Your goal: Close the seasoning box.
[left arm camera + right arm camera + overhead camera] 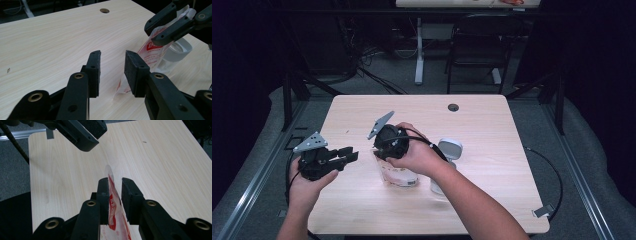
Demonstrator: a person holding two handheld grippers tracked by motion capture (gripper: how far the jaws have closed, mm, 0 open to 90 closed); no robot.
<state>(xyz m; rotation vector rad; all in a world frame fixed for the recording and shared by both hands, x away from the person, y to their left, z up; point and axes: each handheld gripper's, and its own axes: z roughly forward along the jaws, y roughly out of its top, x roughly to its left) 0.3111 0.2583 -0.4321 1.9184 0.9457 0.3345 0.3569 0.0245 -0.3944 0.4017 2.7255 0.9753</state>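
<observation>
A clear plastic bag (pixel 399 176) with red print stands near the middle of the pale wooden table (pixel 492 130). My right gripper (pixel 381 151) reaches down over its top. In the right gripper view the bag's upper edge (pixel 113 210) runs between the jaws of that gripper (pixel 115 187); it lies against the left pad, with a gap to the right pad. My left gripper (pixel 348 156) hovers to the left of the bag, open and empty. In the left gripper view its jaws (pixel 112 65) point at the bag (pixel 155 53), and the right gripper (pixel 153 33) straddles the bag's top.
A grey-white round container (pixel 450 149) stands just right of the bag, partly behind the right forearm; its grey rim (pixel 178 51) shows behind the bag. A cable hole (pixel 453 107) sits near the table's far edge. Beyond the table are a dark chair (pixel 477 45) and a desk leg.
</observation>
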